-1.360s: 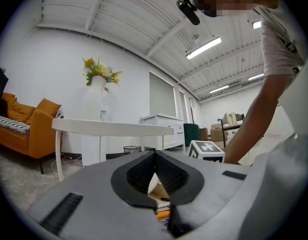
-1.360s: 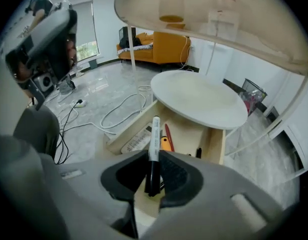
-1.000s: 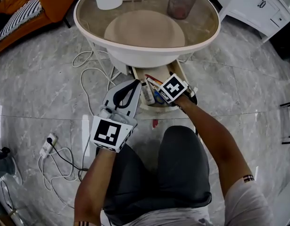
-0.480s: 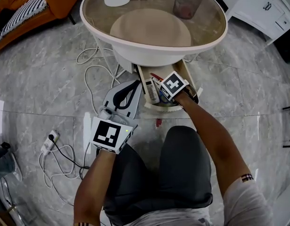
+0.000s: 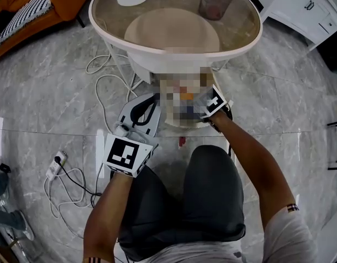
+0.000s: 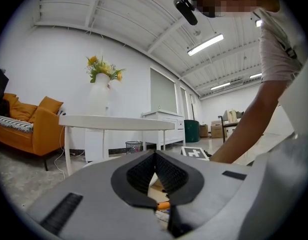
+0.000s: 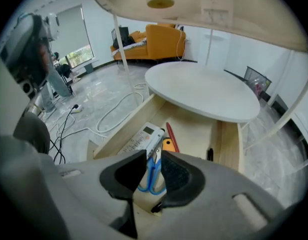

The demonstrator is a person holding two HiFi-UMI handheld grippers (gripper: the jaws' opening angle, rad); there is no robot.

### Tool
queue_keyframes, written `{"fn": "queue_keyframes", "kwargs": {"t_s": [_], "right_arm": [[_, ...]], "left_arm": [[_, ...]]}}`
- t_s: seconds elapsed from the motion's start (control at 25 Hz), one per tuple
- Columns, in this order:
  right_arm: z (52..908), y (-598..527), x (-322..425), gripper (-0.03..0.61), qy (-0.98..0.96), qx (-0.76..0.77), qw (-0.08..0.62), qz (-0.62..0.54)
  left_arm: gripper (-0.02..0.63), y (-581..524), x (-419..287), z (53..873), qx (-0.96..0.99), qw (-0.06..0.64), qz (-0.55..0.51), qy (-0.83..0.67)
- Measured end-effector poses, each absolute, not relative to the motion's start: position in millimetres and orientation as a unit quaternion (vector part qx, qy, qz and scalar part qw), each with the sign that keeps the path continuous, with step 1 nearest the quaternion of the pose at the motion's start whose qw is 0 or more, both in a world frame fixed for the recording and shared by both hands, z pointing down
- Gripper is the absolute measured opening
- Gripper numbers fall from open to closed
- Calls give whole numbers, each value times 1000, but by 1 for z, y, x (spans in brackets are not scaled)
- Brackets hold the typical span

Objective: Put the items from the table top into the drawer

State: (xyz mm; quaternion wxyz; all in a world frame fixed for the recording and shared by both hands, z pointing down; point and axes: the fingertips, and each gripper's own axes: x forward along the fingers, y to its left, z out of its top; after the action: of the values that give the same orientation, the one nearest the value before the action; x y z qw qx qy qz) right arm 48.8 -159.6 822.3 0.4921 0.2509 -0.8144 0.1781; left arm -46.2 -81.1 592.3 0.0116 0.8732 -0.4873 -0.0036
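Head camera: on my head, aimed steeply down from well above; table (image 5: 108, 21) lies beyond my left gripper (image 5: 156, 97). Left gripper camera: low, level along my jaws, table ahead. Right gripper camera: close, tilted down past my right gripper (image 7: 154, 156) into drawer (image 7: 194, 134) just beyond jaws. Shared ground: drawer, likely in all three.

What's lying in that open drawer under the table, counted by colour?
White keypad device: 1
Blue-handled scissors: 1
Red pen: 1
Orange item: 1
Black item: 1
Total: 5
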Motion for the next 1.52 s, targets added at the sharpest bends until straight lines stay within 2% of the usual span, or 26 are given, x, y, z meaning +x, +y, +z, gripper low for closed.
{"fn": "queue_keyframes", "kwargs": {"t_s": [0.36, 0.6, 0.76, 1.08, 1.52], "right_arm": [[745, -153, 26, 5, -898, 241, 340, 145], [671, -131, 18, 2, -943, 220, 211, 130], [626, -109, 14, 2, -966, 191, 156, 78], [527, -85, 8, 0, -984, 158, 72, -34], [408, -84, -4, 0, -988, 144, 54, 3]], "left_arm": [[0, -87, -40, 596, 875, 15, 3, -483], [0, -87, -32, 592, 878, 26, 8, -477], [0, -86, -27, 575, 882, 31, 2, -470], [0, -83, -23, 518, 886, 13, -1, -464], [0, -78, -28, 412, 885, 13, 21, -464]]}}
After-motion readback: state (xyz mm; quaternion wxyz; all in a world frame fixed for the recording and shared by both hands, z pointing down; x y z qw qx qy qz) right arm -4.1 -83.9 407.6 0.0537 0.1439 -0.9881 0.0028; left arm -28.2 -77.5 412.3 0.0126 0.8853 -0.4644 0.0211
